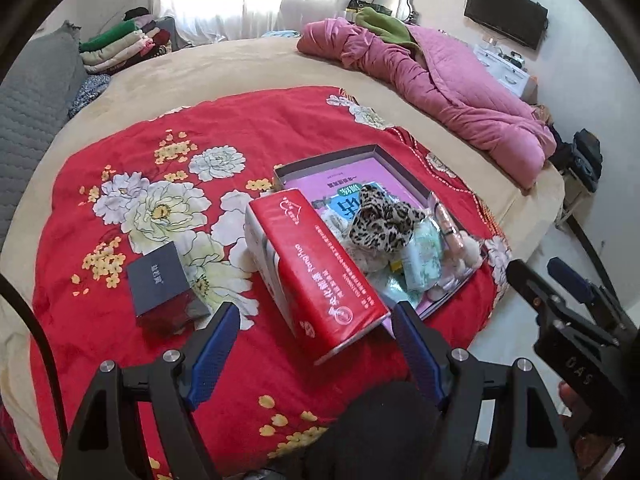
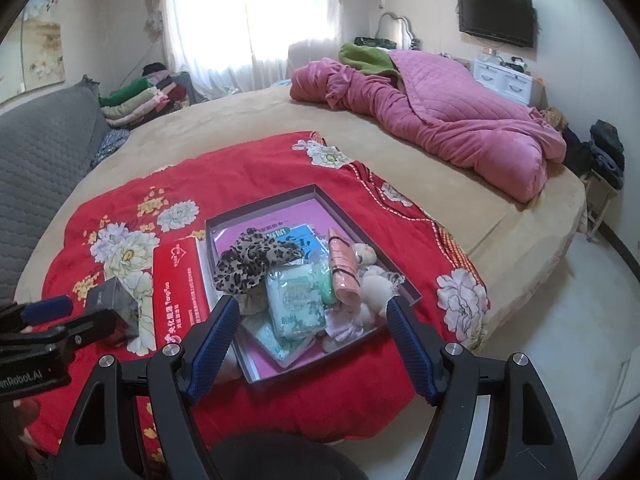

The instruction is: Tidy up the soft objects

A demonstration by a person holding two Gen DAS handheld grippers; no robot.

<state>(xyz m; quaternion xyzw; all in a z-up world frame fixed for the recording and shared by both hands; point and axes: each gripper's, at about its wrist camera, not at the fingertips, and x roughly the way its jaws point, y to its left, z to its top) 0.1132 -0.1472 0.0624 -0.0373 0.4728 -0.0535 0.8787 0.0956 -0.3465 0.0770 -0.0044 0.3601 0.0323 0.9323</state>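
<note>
Soft items: leopard-print scrunchie (image 2: 254, 258), tissue packs (image 2: 298, 306) and pink roll (image 2: 345, 272) heaped in the shallow box tray (image 2: 256, 206) on the red floral quilt (image 2: 248, 168), centre of the right wrist view.
Right gripper (image 2: 310, 322): jaws spread, empty; heap lies directly ahead between them.
Left gripper (image 1: 316, 330): jaws spread, empty; red carton (image 1: 320, 272) ahead, its long axis running toward the jaws, heap to upper right.
Nearer hand: right, by my judgement.

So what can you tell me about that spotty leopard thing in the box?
The leopard scrunchie is a ruffled ring of soft-looking fabric, tan with dark spots. It lies bunched up in the shallow box, on top of the packets and a booklet with a pink cover, beside a pink roll. Neither gripper touches it.
</note>
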